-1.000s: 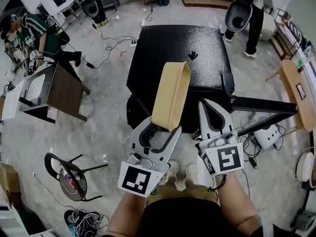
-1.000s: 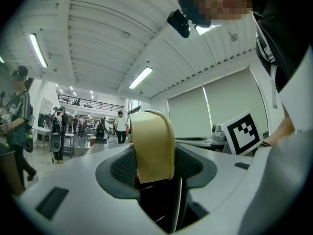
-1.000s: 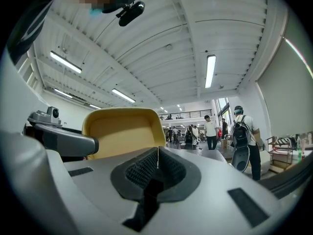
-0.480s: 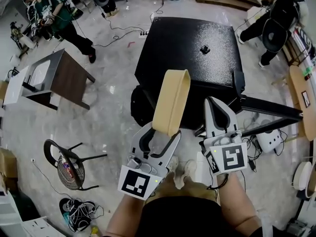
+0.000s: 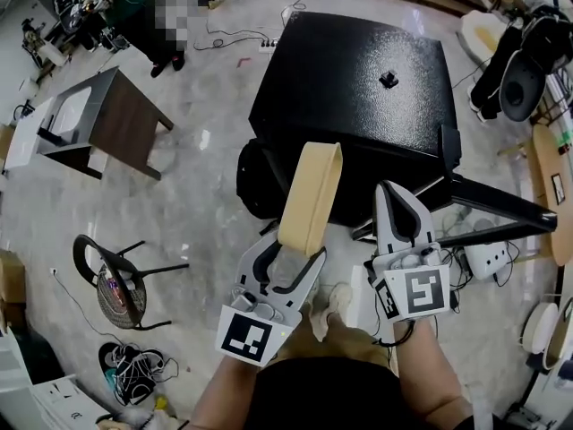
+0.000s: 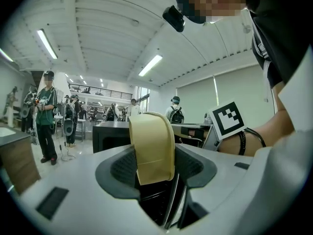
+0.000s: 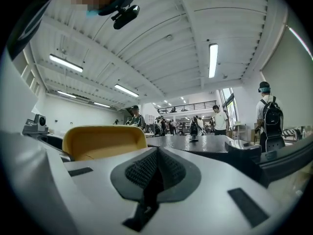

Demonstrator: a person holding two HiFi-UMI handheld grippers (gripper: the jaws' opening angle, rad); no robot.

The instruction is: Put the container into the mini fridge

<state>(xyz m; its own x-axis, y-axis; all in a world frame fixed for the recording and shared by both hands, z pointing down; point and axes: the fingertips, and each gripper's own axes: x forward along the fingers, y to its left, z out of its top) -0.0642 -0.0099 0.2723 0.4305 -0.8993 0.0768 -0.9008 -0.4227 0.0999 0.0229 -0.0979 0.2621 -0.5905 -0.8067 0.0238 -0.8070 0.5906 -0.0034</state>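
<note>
Left gripper: my left gripper [image 5: 291,256] has its jaws fairly wide apart, clamped on the near end of the tan, shallow plastic container [image 5: 312,195].
Right gripper: my right gripper [image 5: 394,195] is just beside it, jaws together, gripping nothing and touching nothing.
Container: held on edge in the air above the floor. Its long axis runs away from me, far end raised toward the fridge, and its hollow side faces my right gripper.
Fridge: the black mini fridge with a glossy speckled top [image 5: 349,70] stands just beyond the container's far end; the container is outside it.
On top: a small black object [image 5: 389,80].
Far left: a brown side table [image 5: 125,137].
</note>
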